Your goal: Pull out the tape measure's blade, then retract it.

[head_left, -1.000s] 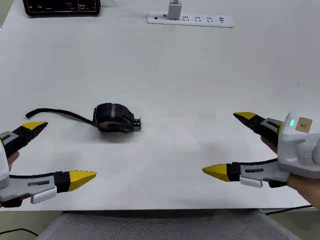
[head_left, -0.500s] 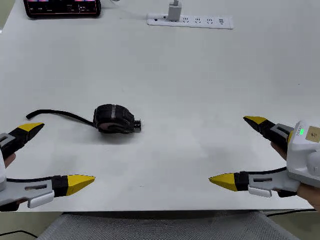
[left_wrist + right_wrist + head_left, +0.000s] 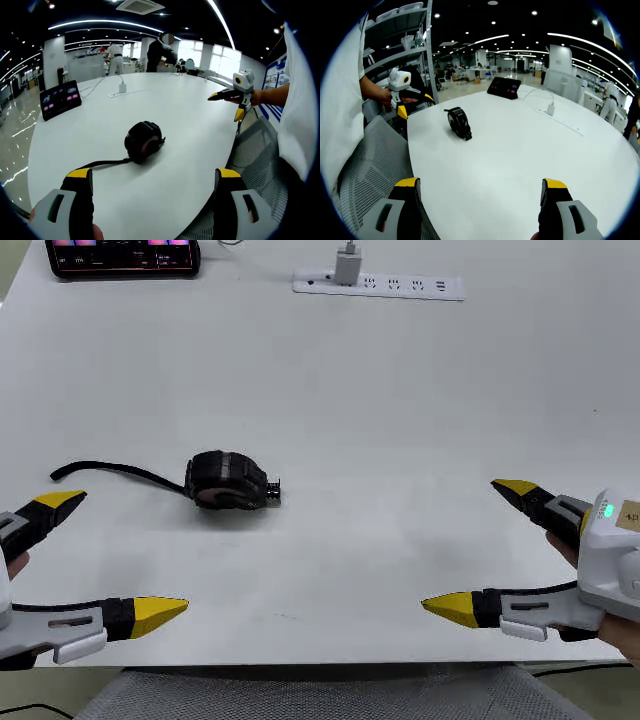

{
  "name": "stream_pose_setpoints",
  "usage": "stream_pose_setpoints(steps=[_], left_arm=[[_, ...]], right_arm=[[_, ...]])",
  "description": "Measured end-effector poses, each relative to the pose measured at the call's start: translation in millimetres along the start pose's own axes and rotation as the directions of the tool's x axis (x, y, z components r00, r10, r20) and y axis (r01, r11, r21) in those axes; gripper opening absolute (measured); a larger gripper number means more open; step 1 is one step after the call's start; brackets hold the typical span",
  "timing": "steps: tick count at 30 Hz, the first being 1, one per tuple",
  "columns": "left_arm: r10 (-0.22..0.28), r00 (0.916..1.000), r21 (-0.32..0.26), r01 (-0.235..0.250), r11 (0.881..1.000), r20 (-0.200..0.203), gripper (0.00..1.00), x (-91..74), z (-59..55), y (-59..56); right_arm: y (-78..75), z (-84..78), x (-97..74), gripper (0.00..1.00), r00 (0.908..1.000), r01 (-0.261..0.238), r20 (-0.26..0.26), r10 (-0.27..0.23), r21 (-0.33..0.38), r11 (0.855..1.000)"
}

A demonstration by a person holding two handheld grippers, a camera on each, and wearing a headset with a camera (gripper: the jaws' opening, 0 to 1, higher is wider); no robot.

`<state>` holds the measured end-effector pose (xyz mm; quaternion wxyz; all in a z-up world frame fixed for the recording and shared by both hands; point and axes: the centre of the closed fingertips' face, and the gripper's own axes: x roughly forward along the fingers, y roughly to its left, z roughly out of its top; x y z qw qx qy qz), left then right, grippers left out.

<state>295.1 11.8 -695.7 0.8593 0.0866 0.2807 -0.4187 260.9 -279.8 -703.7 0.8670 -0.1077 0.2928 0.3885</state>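
Note:
A black tape measure (image 3: 228, 481) lies on the white table (image 3: 380, 420), left of centre, with its black wrist strap (image 3: 110, 469) trailing to the left and its blade fully in. It also sits ahead of the jaws as the tape measure (image 3: 144, 141) and further off as the tape measure (image 3: 459, 122). My left gripper (image 3: 118, 552) hovers open at the table's near left edge, short of the tape. My right gripper (image 3: 485, 546) is open at the near right, well away from it. Both hold nothing.
A white power strip (image 3: 378, 283) with a plugged charger lies at the far side. A dark tablet (image 3: 122, 255) sits at the far left corner. A grey mesh chair (image 3: 300, 695) is below the near table edge. People stand in the background (image 3: 160, 50).
Both grippers have drawn back slightly toward the near table edge and outward. The tape measure stays where it was.

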Motion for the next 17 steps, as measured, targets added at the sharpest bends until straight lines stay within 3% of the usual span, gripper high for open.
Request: stream_pose_setpoints(steps=[2, 3, 4, 5, 10, 17], left_arm=[[-0.035, 0.9993, 0.019, 0.035, 0.999, -0.016, 0.97, 0.7, -3.0, -6.9], [-0.005, 0.9999, 0.036, 0.005, 0.999, -0.009, 0.99, 1.1, -2.6, -4.1], [-0.030, 0.9994, 0.019, 0.030, 0.999, -0.019, 0.97, 1.0, -4.1, -7.8], [-0.035, 0.9994, 0.003, 0.035, 0.999, -0.001, 0.99, 1.6, -1.3, -8.5], [-0.013, 0.9999, 0.008, 0.013, 1.000, -0.009, 0.99, 0.9, -4.9, -3.7], [-0.028, 0.9996, 0.000, 0.028, 1.000, -0.009, 0.99, 0.6, -3.9, -6.3]], right_arm=[[-0.2, -0.2, -0.1, 0.99, 1.0000, 0.001, 0.000, -0.001, 0.001, 1.000], [0.0, -0.6, -0.2, 0.99, 1.0000, -0.001, -0.001, 0.001, 0.001, 1.000], [0.1, -0.5, -0.1, 0.99, 1.0000, -0.001, -0.001, 0.001, 0.001, 1.000], [0.3, -0.6, -0.2, 0.99, 1.0000, -0.001, -0.002, 0.001, 0.000, 1.000], [0.9, -0.2, -0.1, 0.99, 1.0000, -0.002, -0.003, 0.002, 0.001, 1.000], [1.9, -0.4, 0.4, 0.99, 1.0000, -0.005, -0.005, 0.005, 0.002, 1.000]])
